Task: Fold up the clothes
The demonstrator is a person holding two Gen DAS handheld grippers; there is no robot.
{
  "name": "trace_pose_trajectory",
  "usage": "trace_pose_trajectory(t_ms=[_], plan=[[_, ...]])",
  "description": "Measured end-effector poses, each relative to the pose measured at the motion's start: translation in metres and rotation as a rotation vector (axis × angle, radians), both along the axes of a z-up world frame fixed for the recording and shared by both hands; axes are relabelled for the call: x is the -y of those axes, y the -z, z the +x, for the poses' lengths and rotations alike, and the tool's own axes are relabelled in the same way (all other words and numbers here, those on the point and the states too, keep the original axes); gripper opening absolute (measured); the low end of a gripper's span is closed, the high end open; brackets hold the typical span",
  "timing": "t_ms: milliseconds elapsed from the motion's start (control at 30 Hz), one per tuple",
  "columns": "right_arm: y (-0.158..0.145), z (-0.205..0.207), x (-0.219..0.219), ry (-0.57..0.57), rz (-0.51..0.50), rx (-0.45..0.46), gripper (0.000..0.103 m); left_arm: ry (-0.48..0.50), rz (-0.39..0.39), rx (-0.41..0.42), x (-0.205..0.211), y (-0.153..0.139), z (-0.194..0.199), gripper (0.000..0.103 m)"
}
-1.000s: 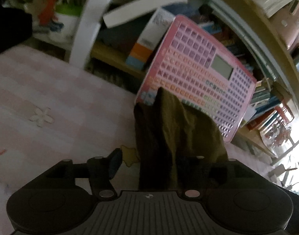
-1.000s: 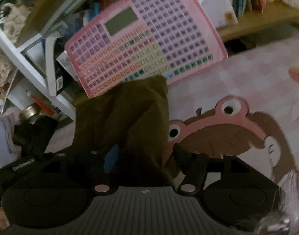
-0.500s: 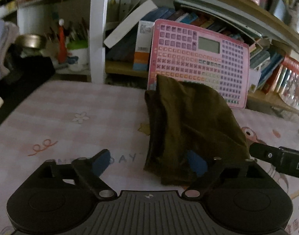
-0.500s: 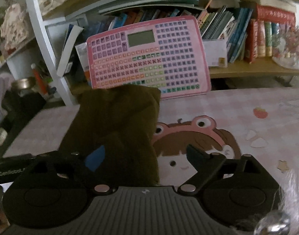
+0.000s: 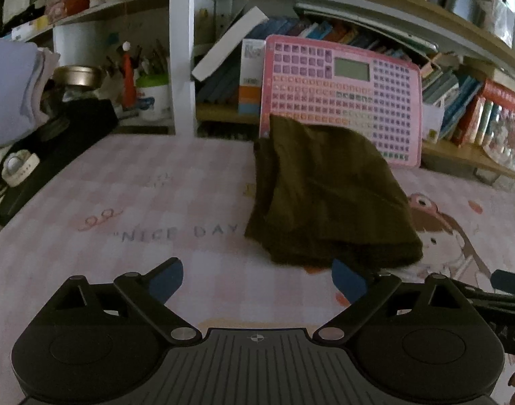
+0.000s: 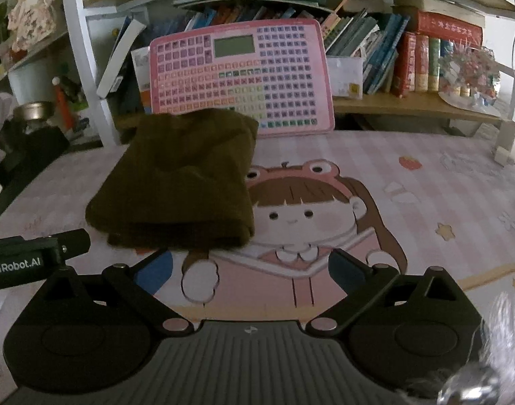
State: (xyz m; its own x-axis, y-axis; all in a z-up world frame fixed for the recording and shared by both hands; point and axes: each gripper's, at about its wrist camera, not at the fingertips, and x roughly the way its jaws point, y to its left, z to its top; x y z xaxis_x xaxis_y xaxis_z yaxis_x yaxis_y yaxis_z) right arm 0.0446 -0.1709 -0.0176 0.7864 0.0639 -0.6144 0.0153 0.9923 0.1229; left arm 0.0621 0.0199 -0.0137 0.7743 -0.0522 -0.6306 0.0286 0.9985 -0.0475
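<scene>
At the far left a dark case (image 5: 55,141) lies along the edge of the worktop (image 5: 129,182), out of the way of the folding area. The left gripper (image 5: 257,278) hangs just short of the olive garment (image 5: 325,195), jaws wide apart and holding nothing; the garment lies as a compact folded stack on the pink cartoon mat, its far edge close to the pink keyboard toy (image 5: 342,91) propped against the bookshelf, so the fold looks finished or nearly so. The right gripper (image 6: 252,270) is likewise spread and empty, near the stack's front corner. The left view alone shows the "NICE DAY" lettering; the right view alone shows the cartoon girl (image 6: 291,216) whole and the stacked layers at the garment's near edge.
</scene>
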Motion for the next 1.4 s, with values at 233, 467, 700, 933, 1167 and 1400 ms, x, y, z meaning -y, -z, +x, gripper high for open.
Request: trace_pose_trajectory(t_ms=[233, 467, 700, 933, 1167, 1400], plan=[[-0.001, -0.017, 0.001, -0.001, -0.033, 0.004, 0.101, -0.003, 0.028, 0.006, 0.010, 0.000, -0.021, 0.097], [-0.004, -0.022, 0.007, 0.012, -0.037, 0.007, 0.102, -0.003, 0.033, 0.016, 0.014, -0.002, -0.026, 0.099], [-0.005, -0.026, 0.009, 0.012, -0.039, 0.003, 0.102, -0.011, 0.033, 0.020, 0.016, -0.004, -0.028, 0.100], [-0.005, -0.026, 0.010, 0.014, -0.039, 0.000, 0.102, -0.011, 0.038, 0.026, 0.017, -0.004, -0.030, 0.100], [-0.003, -0.025, 0.010, 0.021, -0.039, -0.011, 0.102, -0.008, 0.042, 0.028, 0.016, -0.006, -0.032, 0.100], [-0.003, -0.024, 0.010, 0.017, -0.041, -0.013, 0.102, -0.011, 0.044, 0.024, 0.017, -0.005, -0.031, 0.100]])
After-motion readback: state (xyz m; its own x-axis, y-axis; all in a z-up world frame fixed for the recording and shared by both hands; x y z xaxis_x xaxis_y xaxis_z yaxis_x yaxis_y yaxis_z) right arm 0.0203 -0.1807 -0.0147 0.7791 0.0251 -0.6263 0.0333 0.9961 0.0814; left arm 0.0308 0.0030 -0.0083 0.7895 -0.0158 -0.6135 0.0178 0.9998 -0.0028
